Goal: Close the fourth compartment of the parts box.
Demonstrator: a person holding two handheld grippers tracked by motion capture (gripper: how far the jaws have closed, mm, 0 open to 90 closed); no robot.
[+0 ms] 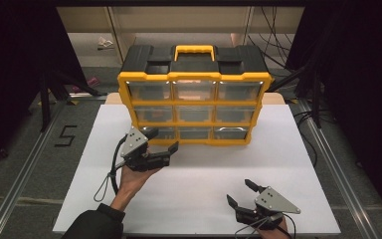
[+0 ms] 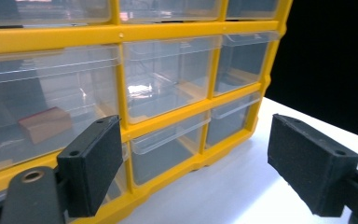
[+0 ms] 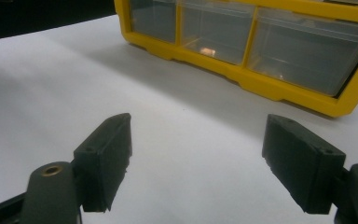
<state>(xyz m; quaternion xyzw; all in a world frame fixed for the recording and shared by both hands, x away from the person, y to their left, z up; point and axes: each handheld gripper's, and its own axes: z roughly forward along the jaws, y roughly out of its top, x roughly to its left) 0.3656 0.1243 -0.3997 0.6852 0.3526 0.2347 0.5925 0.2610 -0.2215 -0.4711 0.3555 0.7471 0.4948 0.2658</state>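
Left gripper at the drawer organizer's bottom-left drawer.
Both grippers gape wide, empty; right gripper idles at five o'clock. Next, probably, gripping that drawer's lip.

Each black gripper, the left gripper and the right gripper, carries a grey three-cornered plate (screws dotted on top), blocky fingers and a looping black cable, with a dark sleeve behind the left one.

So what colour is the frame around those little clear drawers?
Yellow; the drawer cabinet's frame shows best in the high view.
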